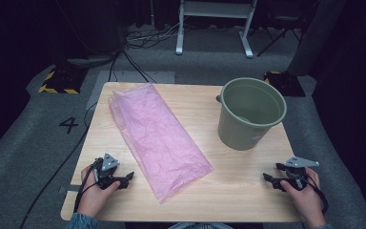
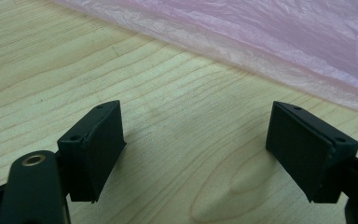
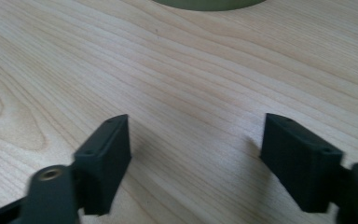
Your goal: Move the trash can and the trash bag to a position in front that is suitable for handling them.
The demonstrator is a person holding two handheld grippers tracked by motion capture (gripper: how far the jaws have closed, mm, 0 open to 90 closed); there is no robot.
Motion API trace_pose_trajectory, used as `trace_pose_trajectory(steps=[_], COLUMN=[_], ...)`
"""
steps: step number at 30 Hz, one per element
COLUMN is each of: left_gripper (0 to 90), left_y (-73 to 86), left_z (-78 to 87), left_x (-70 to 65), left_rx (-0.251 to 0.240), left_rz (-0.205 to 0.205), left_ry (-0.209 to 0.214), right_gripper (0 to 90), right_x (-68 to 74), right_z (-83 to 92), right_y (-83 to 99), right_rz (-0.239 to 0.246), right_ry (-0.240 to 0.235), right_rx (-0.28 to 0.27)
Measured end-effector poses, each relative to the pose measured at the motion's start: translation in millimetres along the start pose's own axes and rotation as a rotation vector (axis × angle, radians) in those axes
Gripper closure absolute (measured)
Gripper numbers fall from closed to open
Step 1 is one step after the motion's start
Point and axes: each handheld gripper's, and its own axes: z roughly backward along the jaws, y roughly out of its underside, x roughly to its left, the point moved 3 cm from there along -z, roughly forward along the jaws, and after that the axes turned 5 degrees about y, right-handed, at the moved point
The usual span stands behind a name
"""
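Observation:
A flat pink plastic bag lies diagonally across the wooden table, from the far left corner toward the front middle. A grey-green bucket stands upright at the far right. My left gripper rests near the front left edge, just left of the bag, open with nothing between its jaws. In the left gripper view the bag's edge runs beyond my left gripper. My right gripper sits open and empty at the front right, in front of the bucket. The bucket's base shows past my right gripper.
The table stands on grey carpet with a black "4" marked at the left. Cables and white frame legs lie beyond the far edge. Bare wood lies between bag and bucket.

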Motion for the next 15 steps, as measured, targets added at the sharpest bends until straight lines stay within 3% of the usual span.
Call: trace_pose_trajectory(steps=[9, 12, 15], left_gripper=[18.6, 18.9, 19.0], left_y=[-0.4, -0.6, -1.0], left_z=[-0.4, -0.6, -0.9], left_x=[0.6, 0.6, 1.2], left_rx=[-0.001, -0.002, -0.001], left_rz=[-0.002, 0.000, -0.003], left_ry=[0.004, 0.002, -0.001], right_gripper=[26.7, 27.9, 27.8], right_x=[-1.7, -7.3, -15.3], right_z=[9.9, 15.3, 24.2], right_y=[-18.8, -28.4, -42.0], right_rz=[-0.011, -0.030, -0.046], right_ry=[0.003, 0.033, 0.029], right_rx=[-0.039, -0.033, -0.060])
